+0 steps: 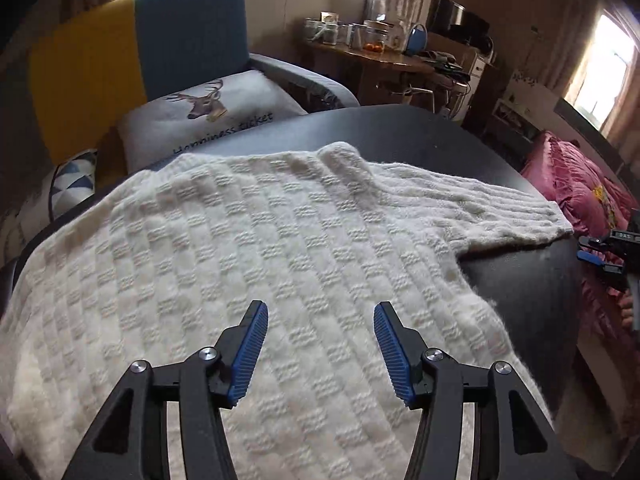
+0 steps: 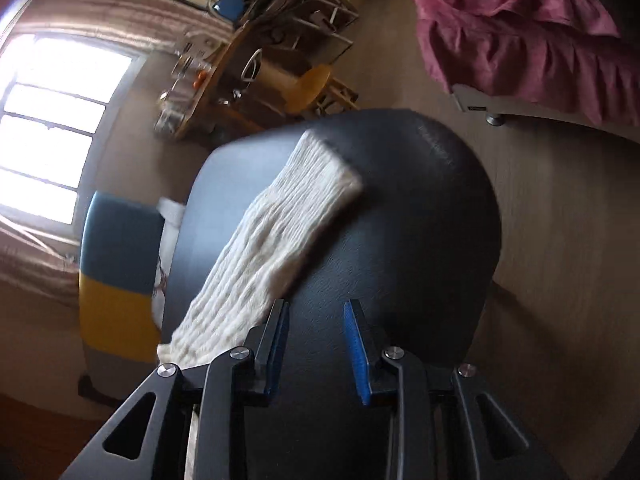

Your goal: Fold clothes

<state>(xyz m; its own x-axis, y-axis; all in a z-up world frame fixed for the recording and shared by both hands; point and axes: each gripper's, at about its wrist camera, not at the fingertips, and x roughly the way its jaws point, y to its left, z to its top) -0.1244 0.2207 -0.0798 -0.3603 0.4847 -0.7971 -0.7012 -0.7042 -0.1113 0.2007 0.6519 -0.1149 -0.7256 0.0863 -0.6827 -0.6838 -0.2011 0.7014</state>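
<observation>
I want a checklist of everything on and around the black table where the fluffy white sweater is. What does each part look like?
Surface: black table, rounded edge, partly bare.
Job's things: white knit sweater spread flat, not folded; one sleeve stretched out across the table.
Clutter: nothing seen on the table besides the sweater.
Grippers: left gripper open above the sweater body, nothing between its pads; right gripper open over bare table beside the sleeve, holding nothing.
Cables: some wires on the wooden desk; none on the table.
Surroundings: blue and yellow chair with a deer cushion, pink bedding, bright window, jars on the desk.
</observation>
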